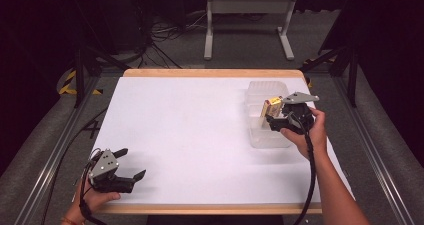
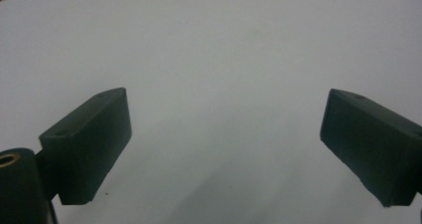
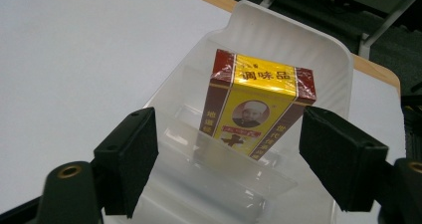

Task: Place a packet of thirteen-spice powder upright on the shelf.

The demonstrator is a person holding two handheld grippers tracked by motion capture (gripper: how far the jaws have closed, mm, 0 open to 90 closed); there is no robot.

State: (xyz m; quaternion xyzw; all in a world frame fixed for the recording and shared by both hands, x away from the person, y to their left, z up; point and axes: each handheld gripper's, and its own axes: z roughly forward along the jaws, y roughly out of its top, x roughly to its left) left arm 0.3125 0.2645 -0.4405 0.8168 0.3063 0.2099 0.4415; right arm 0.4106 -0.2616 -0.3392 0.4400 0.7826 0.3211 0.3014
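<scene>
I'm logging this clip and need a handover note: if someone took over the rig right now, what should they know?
Right gripper: open, jaws either side of the yellow and red box without touching it, over the clear plastic container at the table's far right.
Left gripper: open, holding nothing, low over the white table at its near left corner.
Done: the box stands tilted inside the container, leaning on an inner divider.
Left: probably just drawing the right gripper back; whether the box needs seating flatter is hard to tell.

A yellow and dark-red box [image 3: 254, 107], wrapped in clear film and printed with Chinese characters and a round portrait, is seen standing tilted inside a clear plastic bin [image 3: 318, 55] near the table's right edge.
</scene>
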